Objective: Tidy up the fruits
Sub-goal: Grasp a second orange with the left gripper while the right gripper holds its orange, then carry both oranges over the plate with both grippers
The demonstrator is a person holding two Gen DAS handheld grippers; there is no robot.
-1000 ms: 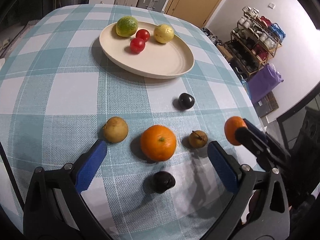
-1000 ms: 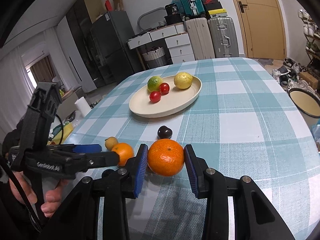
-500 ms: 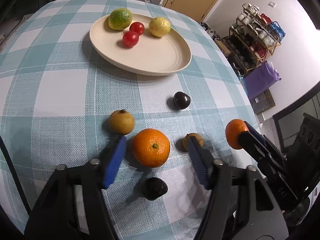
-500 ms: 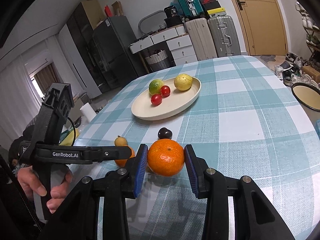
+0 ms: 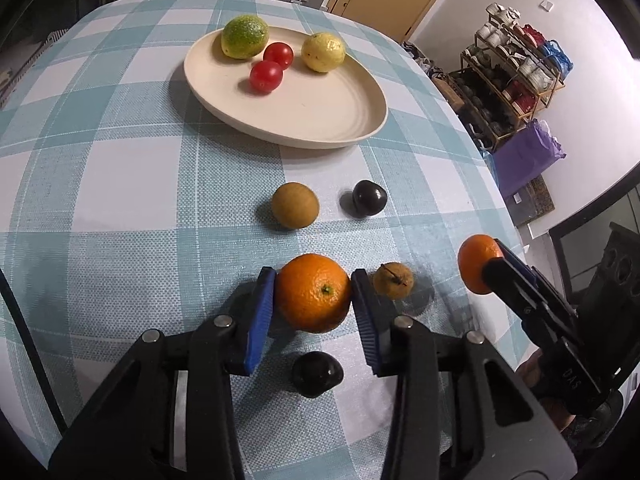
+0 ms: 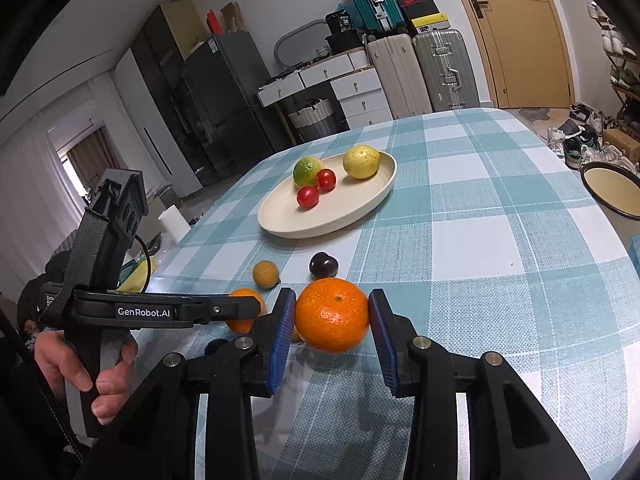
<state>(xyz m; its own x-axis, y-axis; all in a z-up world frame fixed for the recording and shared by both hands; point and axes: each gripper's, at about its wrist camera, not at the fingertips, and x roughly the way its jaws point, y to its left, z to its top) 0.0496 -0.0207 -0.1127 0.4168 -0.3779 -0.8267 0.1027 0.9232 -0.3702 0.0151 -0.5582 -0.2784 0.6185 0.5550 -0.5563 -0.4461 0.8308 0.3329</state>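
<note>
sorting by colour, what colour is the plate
Cream plate, plain with no pattern; clearest in the left wrist view.

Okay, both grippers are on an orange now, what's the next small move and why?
Probably lift the left gripper once its closing jaws clamp its orange, then carry it toward the plate, which has bare space. The right gripper already holds its orange.

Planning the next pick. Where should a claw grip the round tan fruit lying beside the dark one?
Probably grip the tan fruit across its widest middle, from above, pads on its near and far sides: it is round, and the dark fruit crowds its right.
</note>
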